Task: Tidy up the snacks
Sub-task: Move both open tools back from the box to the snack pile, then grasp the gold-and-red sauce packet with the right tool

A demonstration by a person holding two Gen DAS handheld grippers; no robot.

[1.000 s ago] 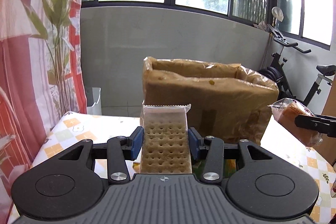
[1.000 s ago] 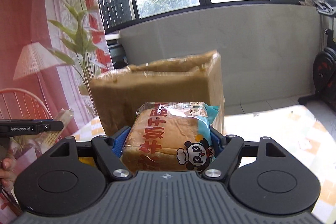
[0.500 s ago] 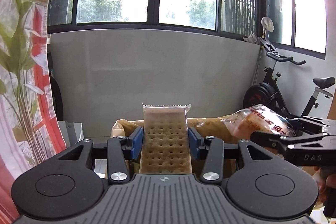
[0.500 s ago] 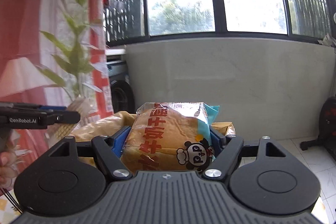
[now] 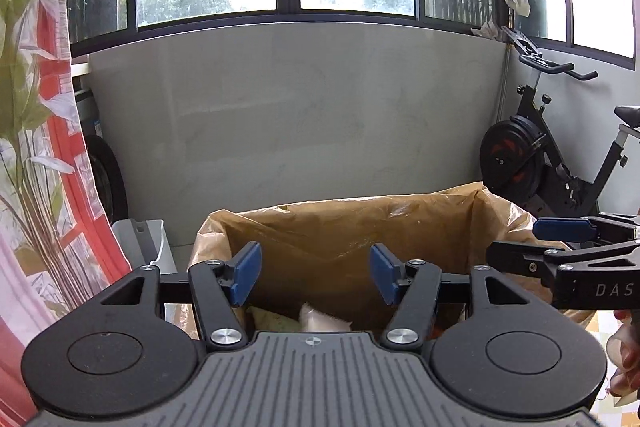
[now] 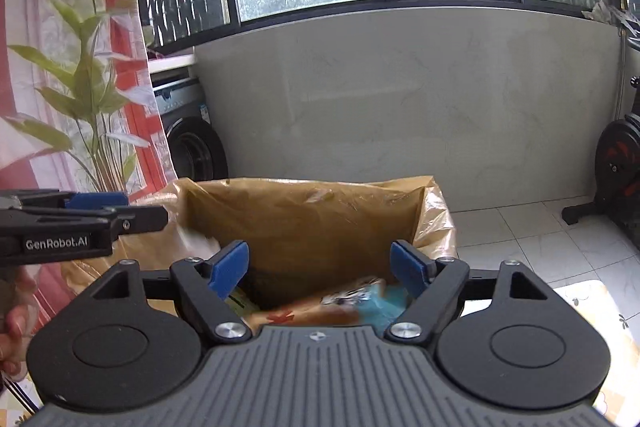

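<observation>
- The left gripper [image 5: 315, 274], black plastic with flat blue rubber pads [image 5: 245, 273], hovers above the mouth of a tall brown box lined with crinkled, glossy amber plastic film [image 5: 352, 227]; its jaws are opening and nothing sits between them.
- Below those parted jaws, inside the box, lies a pale, crumpled snack wrapper [image 5: 320, 319], beside a yellowish-green packet [image 5: 276, 321]; which way either points cannot be told.
- The right gripper [image 6: 320, 273], of the same ribbed black build with blue pads [image 6: 228, 269], is also over the box [image 6: 304, 219], jaws opening, pads clear of anything.
- Beneath it, inside the box, rests a blurred bread loaf in clear wrapping with blue end and red lettering [image 6: 340, 305], its long axis running roughly left to right across the view, rising slightly to the right; the writing is too smeared to read.
- The side of the left gripper reads "GenRobot.AI" in the right wrist view [image 6: 56, 243]; the right gripper shows "DAS" in the left wrist view [image 5: 614, 289].
- A person's fingers [image 6: 14, 311] grip the left handle.
- Behind stand a smooth grey wall [image 5: 300, 107], a black exercise bike [image 5: 532, 163] and a red-and-white curtain printed with green leaves [image 6: 80, 67].
</observation>
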